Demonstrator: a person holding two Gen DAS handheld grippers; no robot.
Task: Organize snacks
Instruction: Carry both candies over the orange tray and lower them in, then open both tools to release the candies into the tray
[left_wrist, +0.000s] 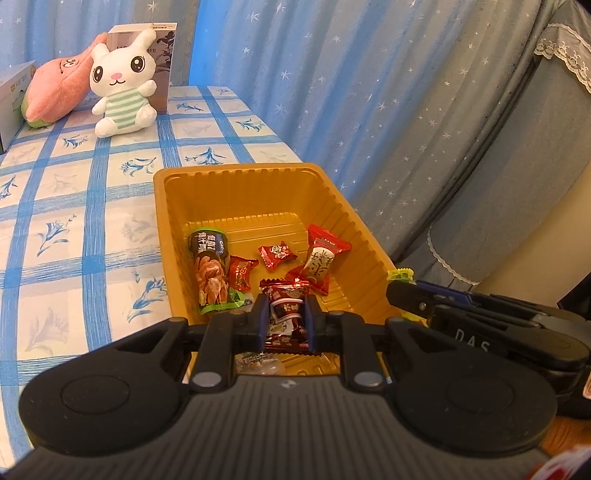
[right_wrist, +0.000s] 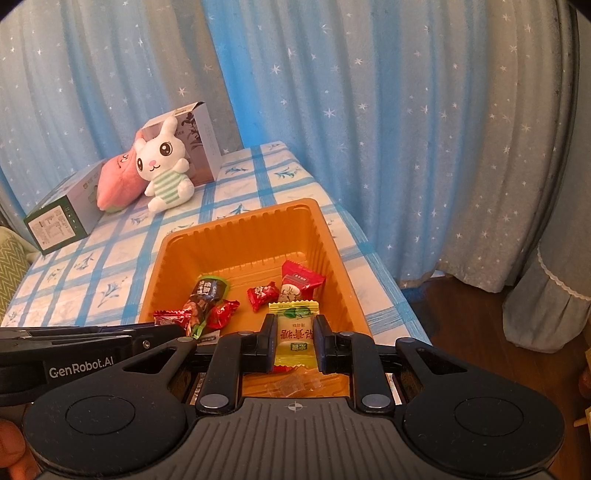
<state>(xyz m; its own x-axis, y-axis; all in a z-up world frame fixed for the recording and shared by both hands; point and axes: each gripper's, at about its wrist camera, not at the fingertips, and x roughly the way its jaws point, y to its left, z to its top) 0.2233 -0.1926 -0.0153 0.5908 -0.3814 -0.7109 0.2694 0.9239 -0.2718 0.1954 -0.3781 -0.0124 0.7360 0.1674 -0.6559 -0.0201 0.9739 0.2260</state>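
While my left jaws (left_wrist: 286, 317) clamp a dark red snack (left_wrist: 286, 314), my right jaws (right_wrist: 295, 341) clamp a yellow candy (right_wrist: 294, 332). Both hang over the tray's (left_wrist: 258, 195) near end.

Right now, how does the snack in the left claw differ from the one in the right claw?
The dark red packet in the left claw is maroon with glossy, crinkled foil; the yellow packet in the right claw is pale yellow with a green leaf mark and red characters. The dark red packet looks wrinkled; the yellow packet looks flatter and smoother. Both are pinched between shut claws over the near end of the orange tray.
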